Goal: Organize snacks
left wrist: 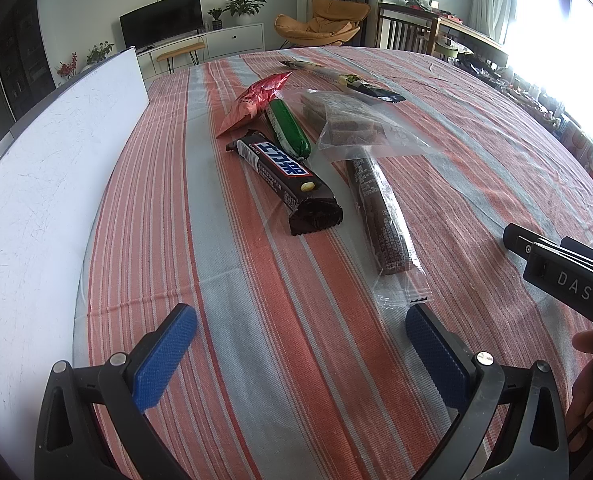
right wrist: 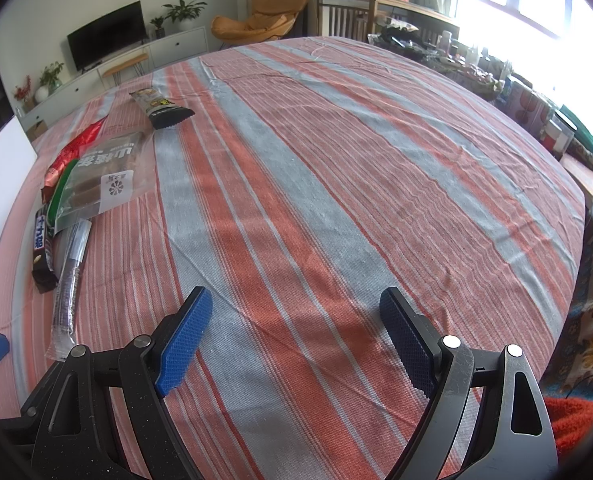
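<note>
Several snacks lie on a striped cloth. In the left wrist view a dark chocolate bar lies just ahead, with a green pack and a red foil bag behind it. A clear bag of brown pieces overlaps a long brown stick in clear wrap. A black-ended pack lies farthest. My left gripper hovers open short of them. My right gripper stands open over bare cloth; the chocolate bar, long stick and clear bag lie to its left.
A white board stands along the table's left side. The right gripper's black body and a hand show at the right of the left wrist view. Cluttered shelves and a patterned cloth line the table's right edge.
</note>
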Action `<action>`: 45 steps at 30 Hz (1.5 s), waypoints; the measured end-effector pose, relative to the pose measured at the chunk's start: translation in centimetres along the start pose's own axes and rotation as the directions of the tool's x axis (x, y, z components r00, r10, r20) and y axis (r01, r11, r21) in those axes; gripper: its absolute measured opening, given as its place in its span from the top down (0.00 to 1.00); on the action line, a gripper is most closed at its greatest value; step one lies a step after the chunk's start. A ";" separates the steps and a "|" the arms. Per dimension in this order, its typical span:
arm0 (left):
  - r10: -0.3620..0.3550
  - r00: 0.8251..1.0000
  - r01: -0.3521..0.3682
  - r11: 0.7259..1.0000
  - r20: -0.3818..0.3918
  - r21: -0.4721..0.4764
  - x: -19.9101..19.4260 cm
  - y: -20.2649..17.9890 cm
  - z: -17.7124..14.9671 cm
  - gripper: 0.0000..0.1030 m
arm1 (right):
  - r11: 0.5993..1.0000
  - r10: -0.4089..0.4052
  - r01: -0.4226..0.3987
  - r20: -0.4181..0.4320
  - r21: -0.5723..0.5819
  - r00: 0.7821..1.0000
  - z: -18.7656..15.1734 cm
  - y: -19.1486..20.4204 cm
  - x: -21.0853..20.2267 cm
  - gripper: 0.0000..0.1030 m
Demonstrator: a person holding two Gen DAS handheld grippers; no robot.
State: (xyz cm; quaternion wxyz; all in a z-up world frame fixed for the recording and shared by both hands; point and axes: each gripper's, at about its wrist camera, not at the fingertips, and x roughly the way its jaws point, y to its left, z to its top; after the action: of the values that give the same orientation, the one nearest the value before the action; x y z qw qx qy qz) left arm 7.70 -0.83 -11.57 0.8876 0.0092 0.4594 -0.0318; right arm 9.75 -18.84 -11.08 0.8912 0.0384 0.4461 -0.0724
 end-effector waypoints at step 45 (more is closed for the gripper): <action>-0.065 0.992 0.064 0.998 -0.109 -0.013 0.0 0.7 1.2 0.00 | 1.000 0.000 0.000 0.001 -0.001 1.000 0.0 0.1 0.1 0.14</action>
State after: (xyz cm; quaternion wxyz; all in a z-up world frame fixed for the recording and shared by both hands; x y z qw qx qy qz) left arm 8.66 -0.19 -10.87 0.8597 -0.0081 0.5074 -0.0579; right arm 9.79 -18.79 -11.15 0.8914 0.0381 0.4458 -0.0725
